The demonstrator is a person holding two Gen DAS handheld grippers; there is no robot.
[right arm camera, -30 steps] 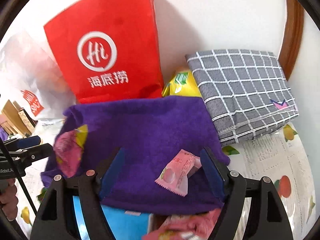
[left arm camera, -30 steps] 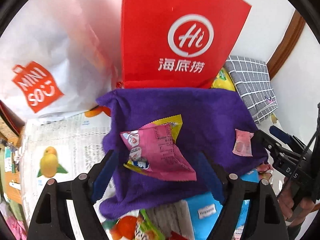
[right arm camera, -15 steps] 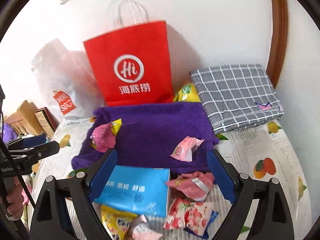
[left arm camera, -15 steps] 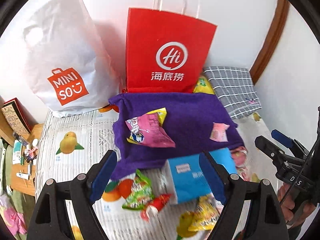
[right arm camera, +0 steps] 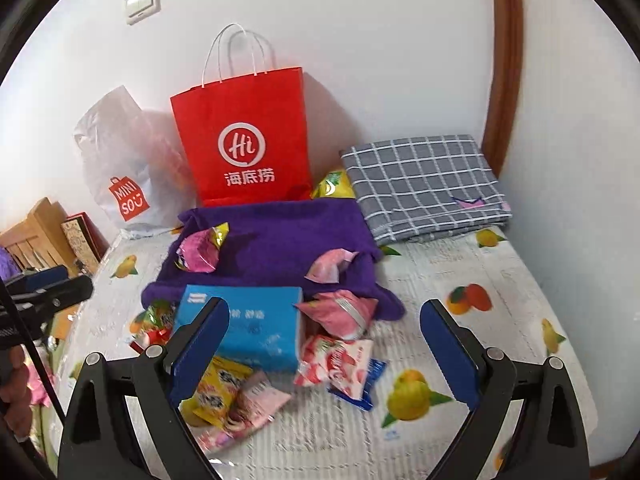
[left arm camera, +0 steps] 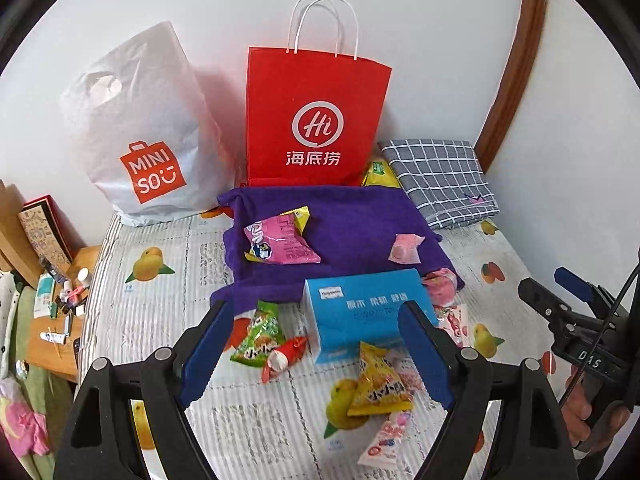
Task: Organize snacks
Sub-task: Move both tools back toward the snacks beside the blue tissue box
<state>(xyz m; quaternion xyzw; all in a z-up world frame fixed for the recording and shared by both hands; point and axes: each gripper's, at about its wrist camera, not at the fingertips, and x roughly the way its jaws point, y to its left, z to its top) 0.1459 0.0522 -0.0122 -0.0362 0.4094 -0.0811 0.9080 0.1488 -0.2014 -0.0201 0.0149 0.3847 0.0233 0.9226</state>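
The left gripper (left arm camera: pixel 316 354) has two black angular arms, each ending in a flat royal-blue pad (left arm camera: pixel 202 350), with round silver screws set along the black frame on both sides. The right gripper (right arm camera: pixel 325 354) is built alike — black frame, blue pads (right arm camera: pixel 450 354), silver screw heads. From the left wrist view, the right gripper's black body carries white letters reading "DAS", a thin black cable runs beside it, and bare fingers of the right hand (left arm camera: pixel 582 414) wrap its handle. The left hand (right arm camera: pixel 16 396) also shows bare skin — beside a black cable.
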